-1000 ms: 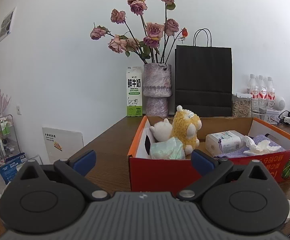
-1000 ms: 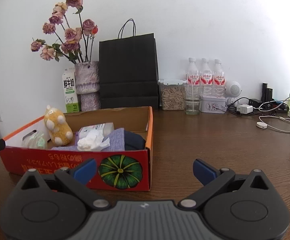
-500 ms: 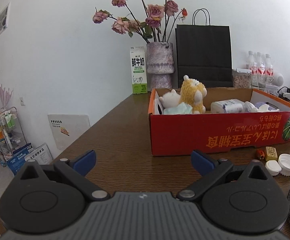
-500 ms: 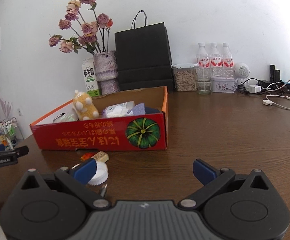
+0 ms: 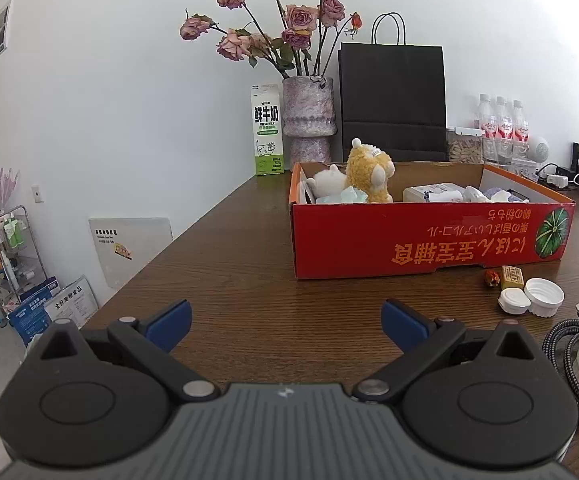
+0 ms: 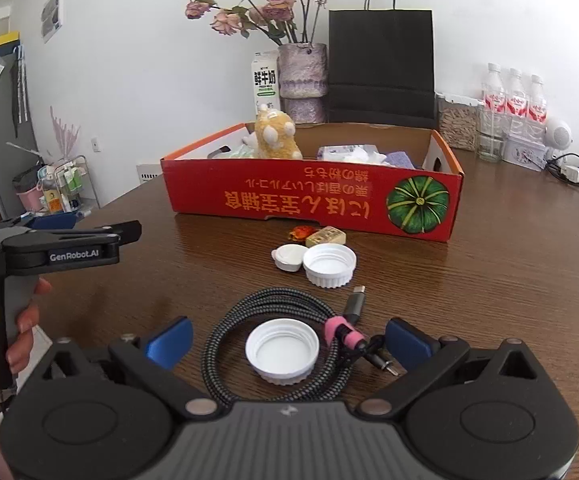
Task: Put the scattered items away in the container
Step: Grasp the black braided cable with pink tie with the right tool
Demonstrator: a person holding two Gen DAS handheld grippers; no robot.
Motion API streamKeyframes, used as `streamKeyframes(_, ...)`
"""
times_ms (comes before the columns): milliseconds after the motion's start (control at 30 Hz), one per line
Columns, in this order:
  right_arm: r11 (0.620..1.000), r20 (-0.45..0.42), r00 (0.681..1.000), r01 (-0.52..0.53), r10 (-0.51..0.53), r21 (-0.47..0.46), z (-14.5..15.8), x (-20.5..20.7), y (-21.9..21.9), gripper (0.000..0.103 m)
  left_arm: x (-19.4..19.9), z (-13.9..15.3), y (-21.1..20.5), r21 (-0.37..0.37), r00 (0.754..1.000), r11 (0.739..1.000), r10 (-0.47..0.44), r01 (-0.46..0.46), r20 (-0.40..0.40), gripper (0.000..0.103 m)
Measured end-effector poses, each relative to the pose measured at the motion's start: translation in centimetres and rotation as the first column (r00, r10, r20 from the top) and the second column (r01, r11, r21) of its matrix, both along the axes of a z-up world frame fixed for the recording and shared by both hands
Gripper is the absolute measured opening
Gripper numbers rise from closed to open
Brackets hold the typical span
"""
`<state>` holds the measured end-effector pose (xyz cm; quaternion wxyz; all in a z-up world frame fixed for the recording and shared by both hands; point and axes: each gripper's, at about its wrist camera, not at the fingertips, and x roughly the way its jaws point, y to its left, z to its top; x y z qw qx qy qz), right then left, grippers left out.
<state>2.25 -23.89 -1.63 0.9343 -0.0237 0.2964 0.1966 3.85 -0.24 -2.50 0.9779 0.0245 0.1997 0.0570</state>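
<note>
Risk: right gripper [image 6: 285,342] spread wide, empty, straddling white plastic screw cap [image 6: 282,350] nested in coiled black braided cable [image 6: 273,320]; closing may snag the cable. Left gripper [image 5: 285,320] also agape, empty. Red cardboard box [image 6: 309,200] at 12 o'clock, loose caps between.

Black gripper [image 6: 285,344], 2 blue fingertips [image 6: 169,340], "GenRobot.AI" marking.

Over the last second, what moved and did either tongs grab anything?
Both tongs drew back from the red box: the right tongs now hang open over the coiled cable and its white cap. The left tongs are open too. Nothing was grabbed; the box contents are unchanged.
</note>
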Motion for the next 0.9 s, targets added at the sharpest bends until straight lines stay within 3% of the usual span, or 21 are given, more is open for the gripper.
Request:
streamKeyframes(233, 0.991, -0.070, 0.997, 0.009, -0.019, -0.136, -1.4, 2.0, 2.2, 0.103, -0.1, 0.0, 0.4, -0.020, 1.000, 1.000, 0.002, -0.002, -0.009, 0.103)
streamKeyframes(467, 0.995, -0.081, 0.997, 0.007, -0.015, -0.102, -1.8, 2.4, 1.9, 0.103, -0.2, 0.0, 0.6, -0.033, 1.000, 0.999, 0.005, -0.006, -0.013, 0.103)
streamKeyframes(900, 0.998, -0.016, 1.000, 0.005, -0.006, -0.061, -0.4, 1.5, 1.5, 0.093, -0.3, 0.3, 0.2, -0.039, 0.999, 0.999, -0.002, 0.001, -0.033, 0.103)
